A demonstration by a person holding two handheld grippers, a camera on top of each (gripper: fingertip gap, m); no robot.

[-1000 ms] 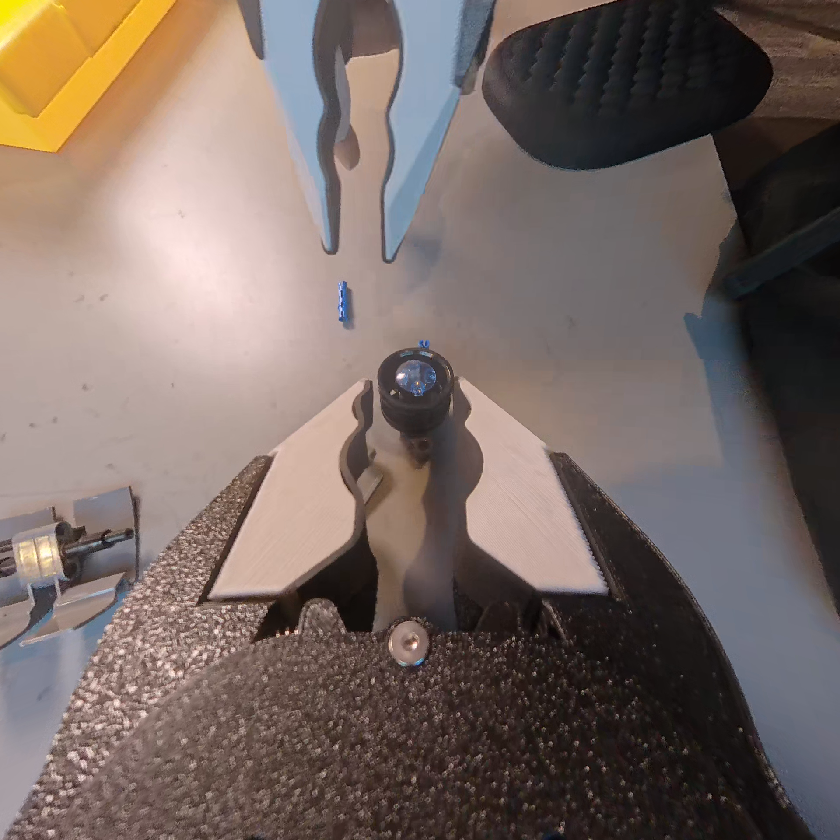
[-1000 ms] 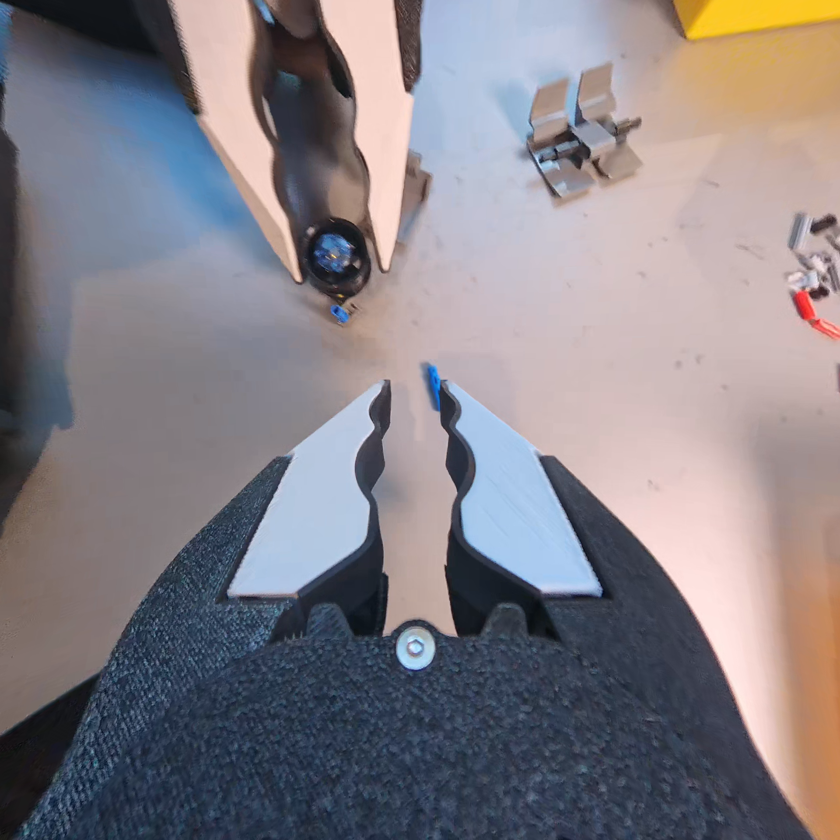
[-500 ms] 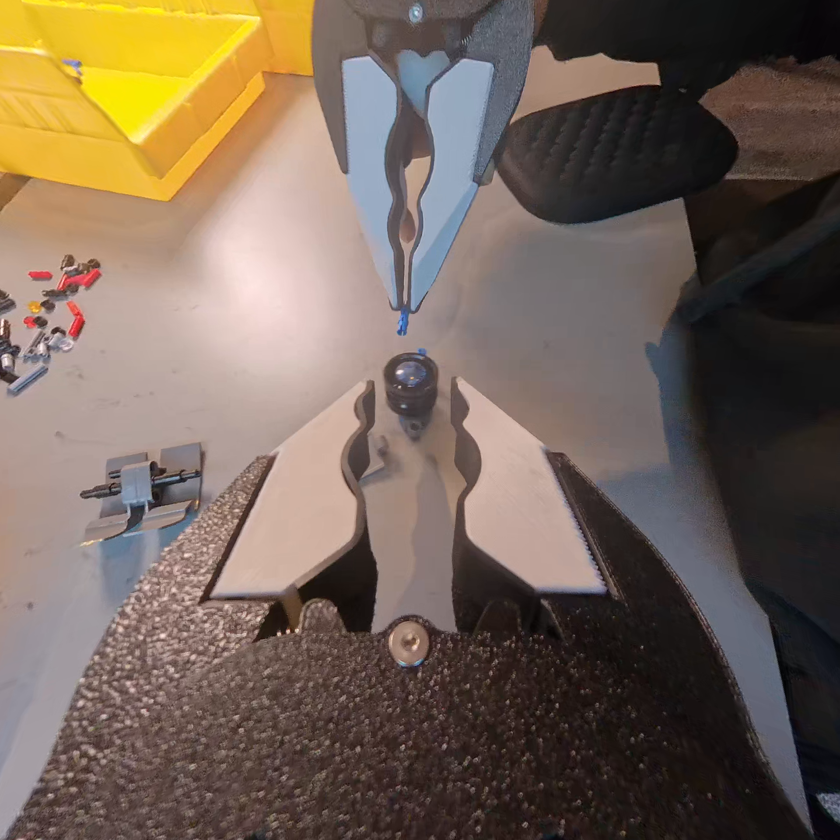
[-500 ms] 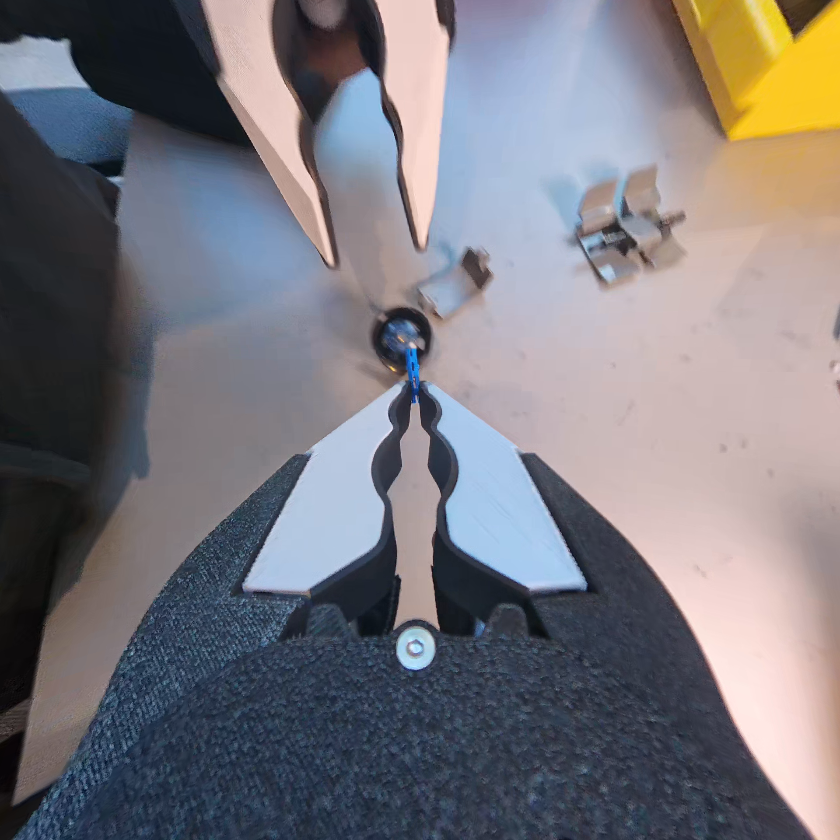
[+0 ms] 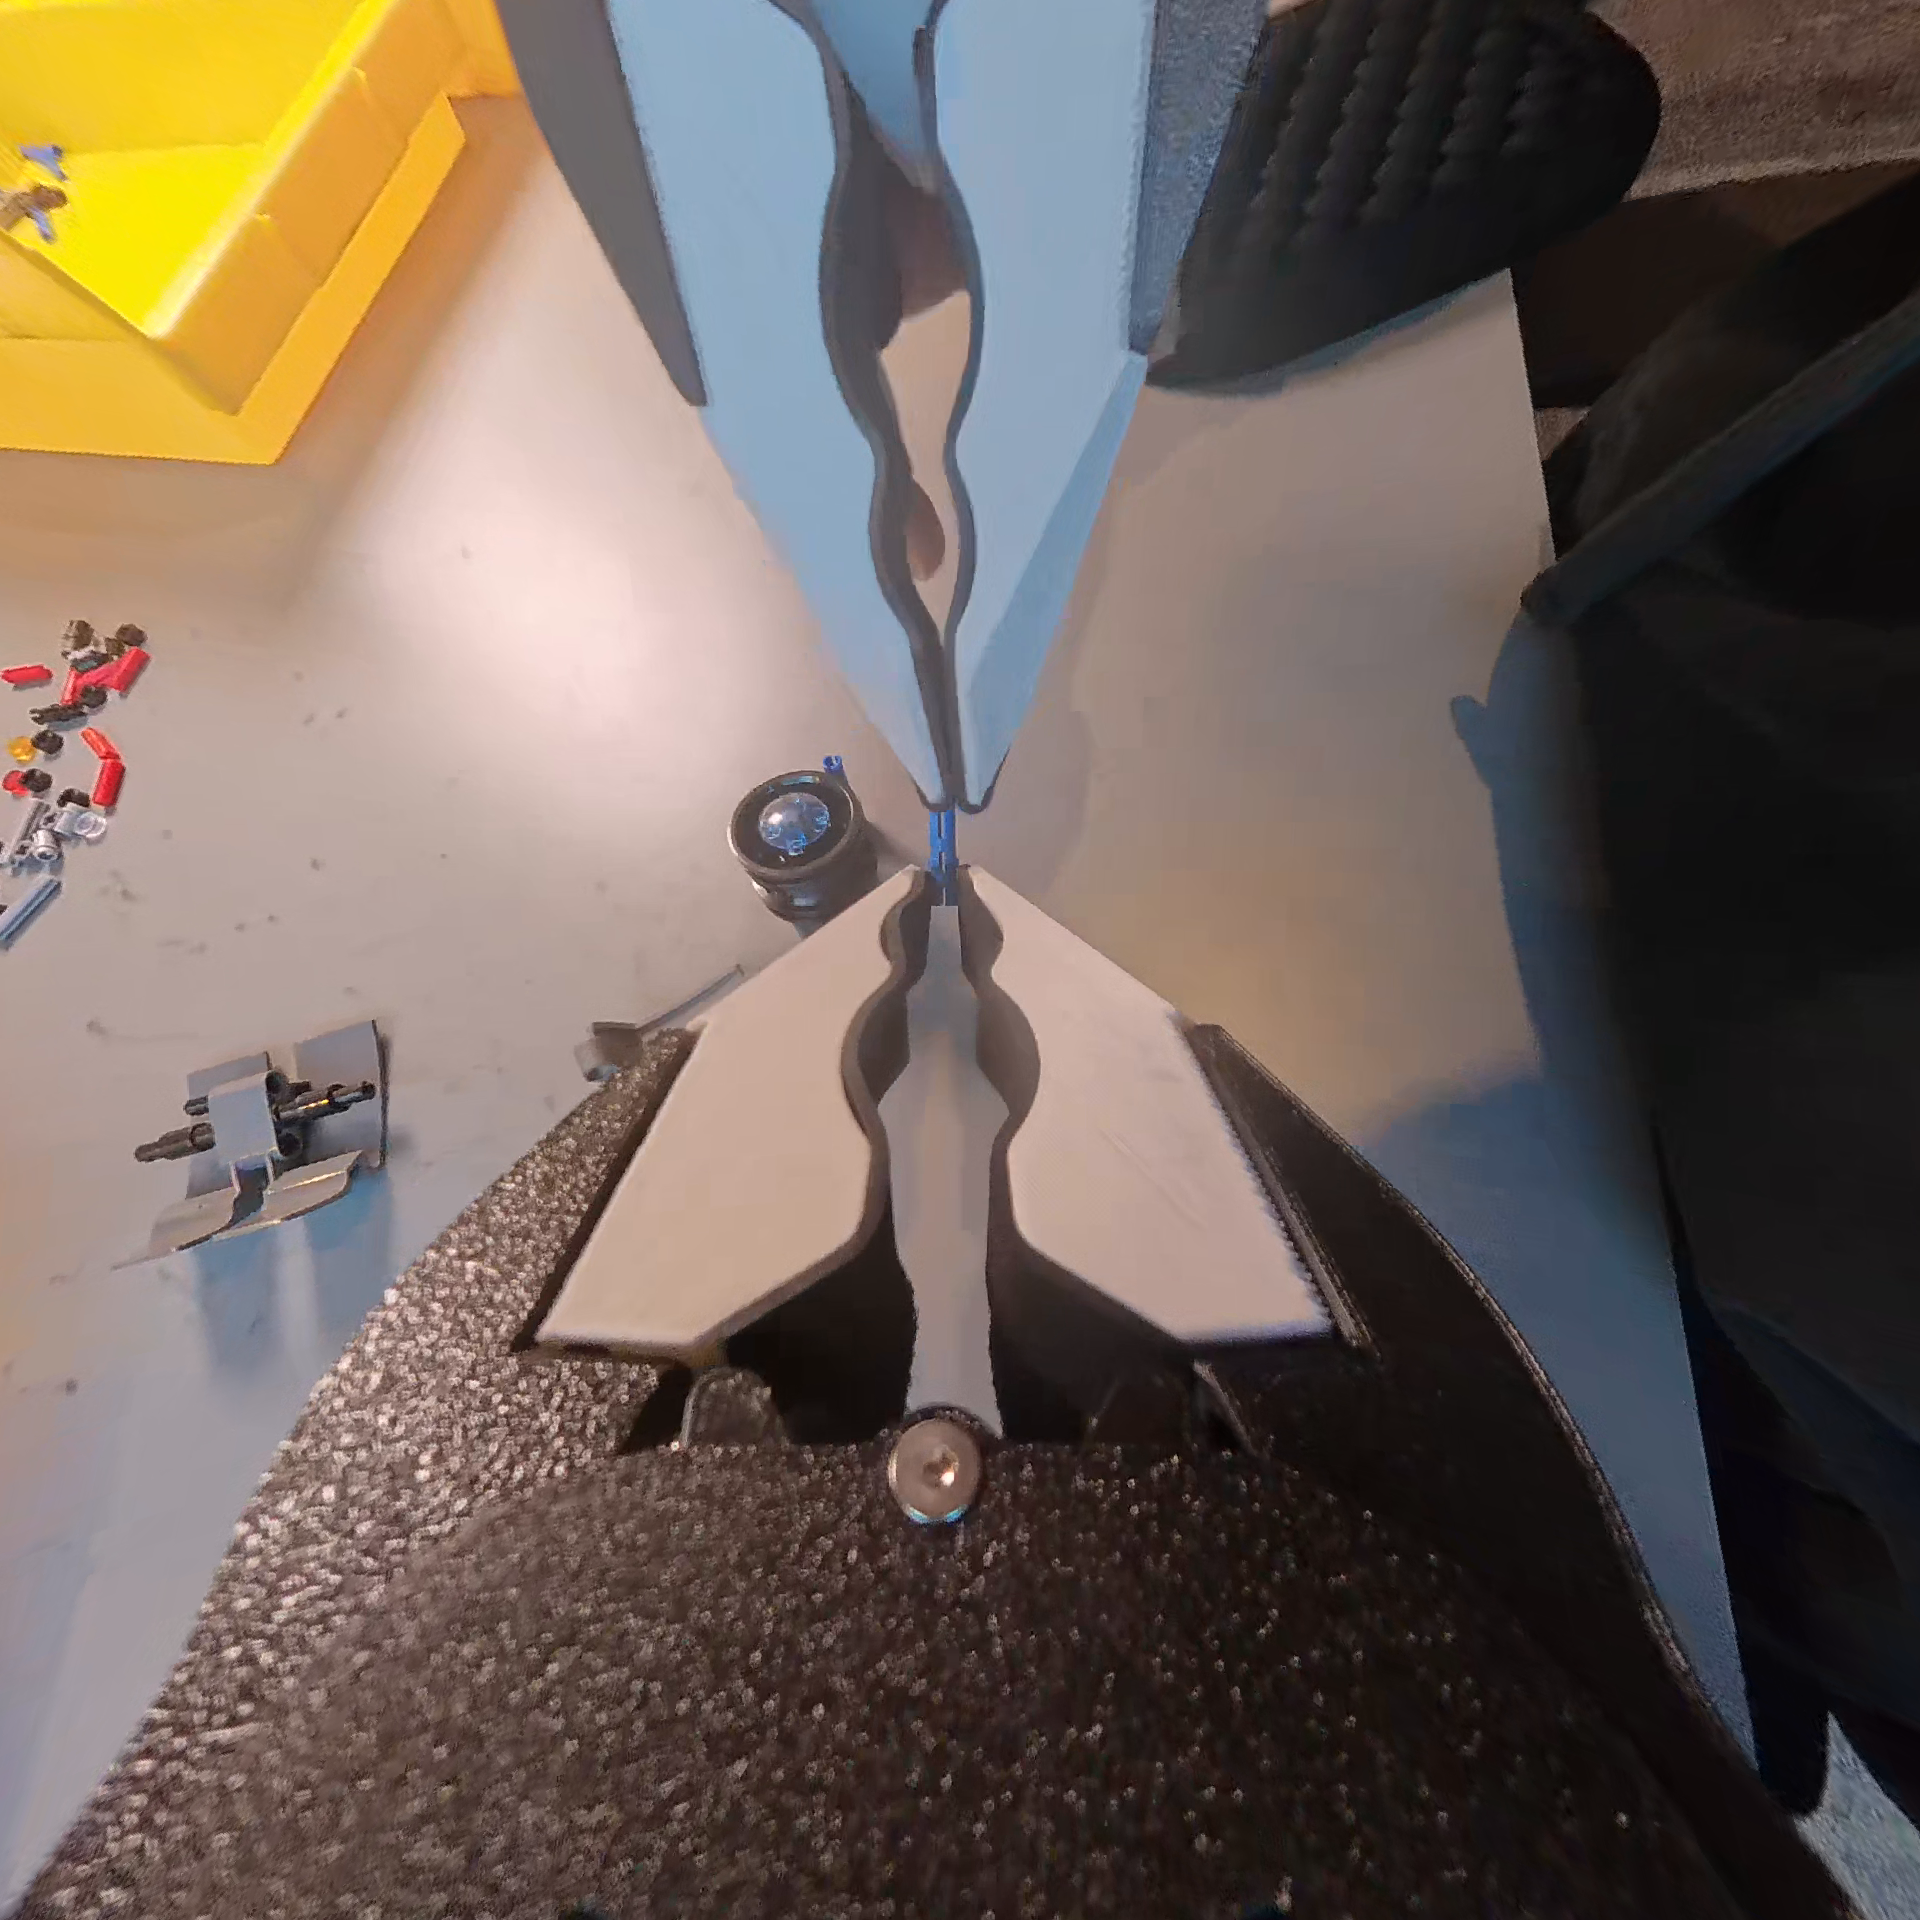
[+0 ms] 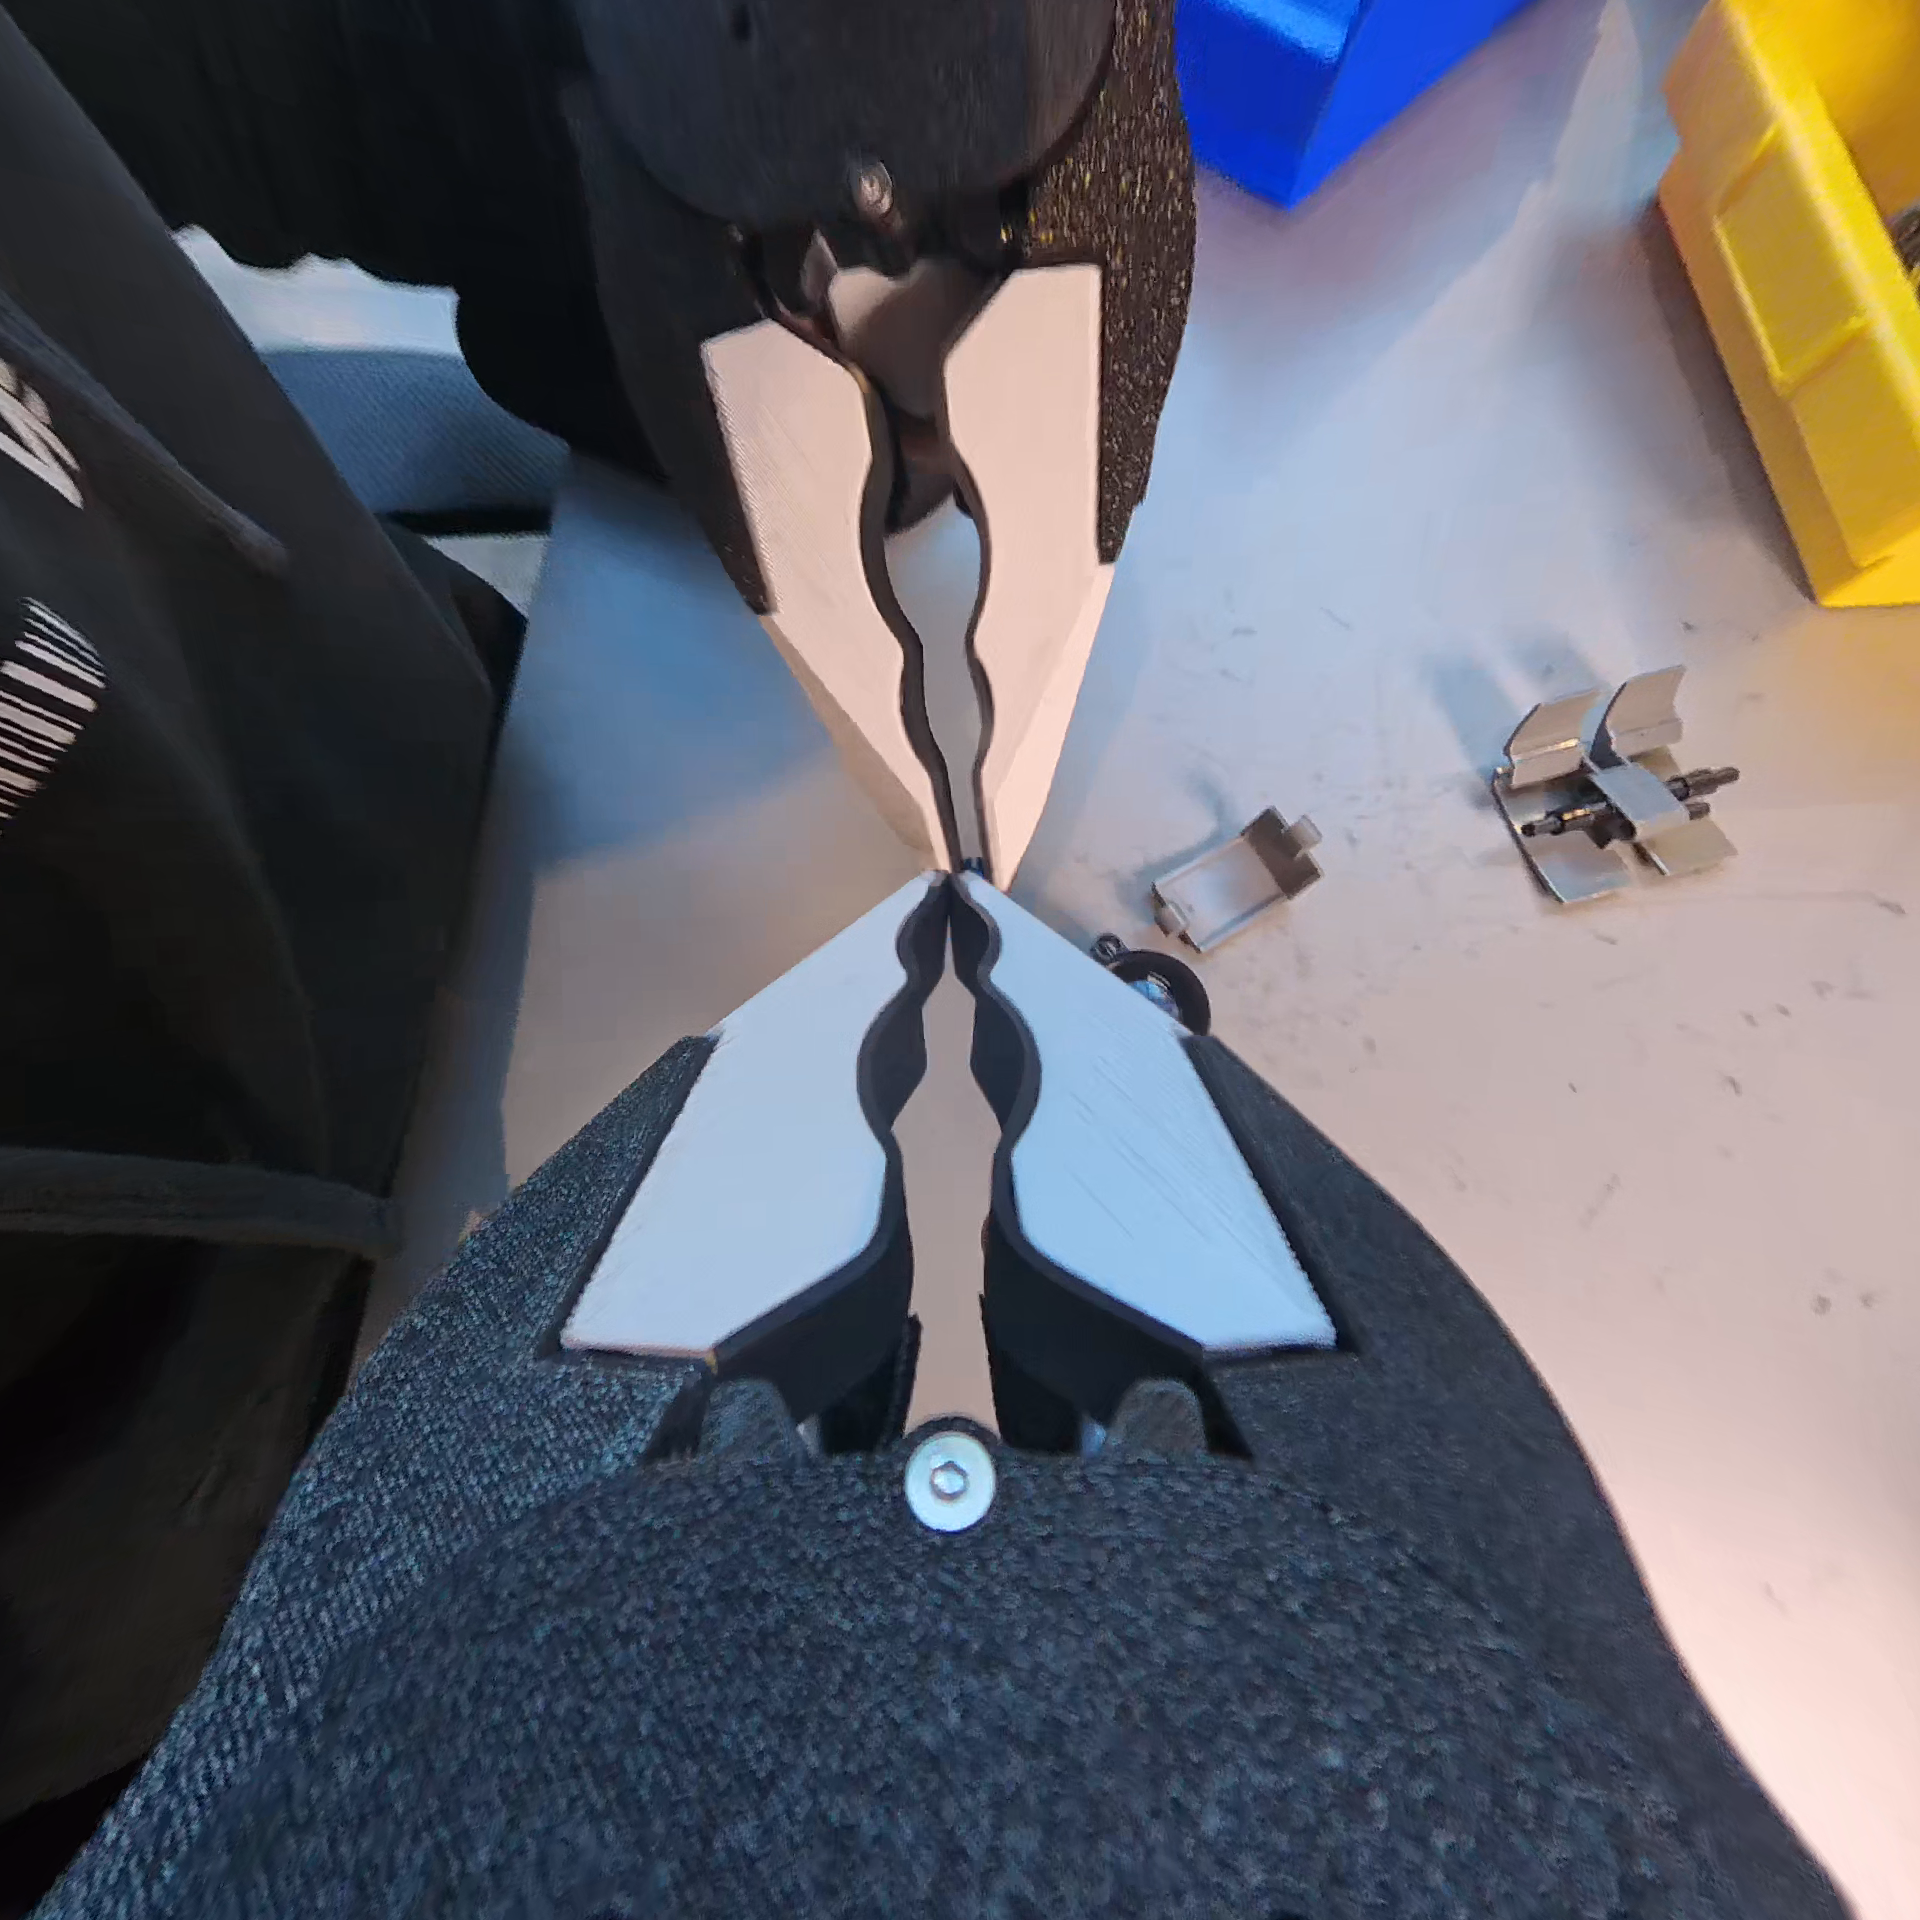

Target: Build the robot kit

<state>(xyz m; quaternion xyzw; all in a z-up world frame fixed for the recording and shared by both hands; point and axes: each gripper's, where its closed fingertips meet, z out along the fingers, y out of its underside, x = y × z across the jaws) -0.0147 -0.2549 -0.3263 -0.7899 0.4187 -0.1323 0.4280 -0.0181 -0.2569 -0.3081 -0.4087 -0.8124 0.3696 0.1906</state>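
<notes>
We see the left tool (image 5: 940, 881) and the right tool (image 6: 951, 883) meeting tip to tip above the pale grey surface (image 5: 468, 582). A thin blue plastic pin (image 5: 940, 847) bridges them: the right tool is clenched on its far end, and the left tool's tips are drawn in close around its near end, though we cannot tell whether they truly press it. In the right wrist view only a speck of the pin shows.

Just left of the left tool's tips lies a small black wheel with a clear blue centre (image 5: 795, 836); in the right wrist view the right tool's finger hides most of it. A small grey bracket piece (image 6: 1236, 878) lies near it, and farther to the left tool's left sits a grey assembly with black axles (image 5: 265, 1127). Beyond that is a scatter of small red, black and grey parts (image 5: 68, 743), cut off by the frame. A yellow plastic bin (image 5: 197, 239) stands far left, a blue box (image 6: 1320, 83) beyond it.

To the left tool's right the surface's edge runs close, with dark clothing (image 6: 156, 727) and a black textured chair seat (image 5: 1403, 166) past it. Open surface lies to its left.
</notes>
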